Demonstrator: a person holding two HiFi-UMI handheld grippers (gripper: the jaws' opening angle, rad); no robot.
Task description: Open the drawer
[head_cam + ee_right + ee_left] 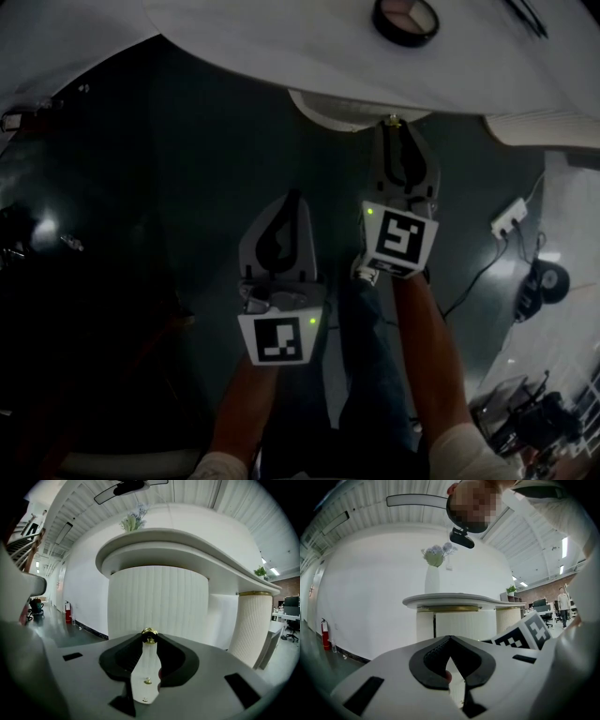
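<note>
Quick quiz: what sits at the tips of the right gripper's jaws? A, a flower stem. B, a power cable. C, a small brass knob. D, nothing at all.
C: in the right gripper view, the right gripper's tips press on the brass knob of the ribbed white front.

Two hand-held grippers [294, 195] [394, 124], one knob [149, 633], maybe one vase [432, 580].
</note>
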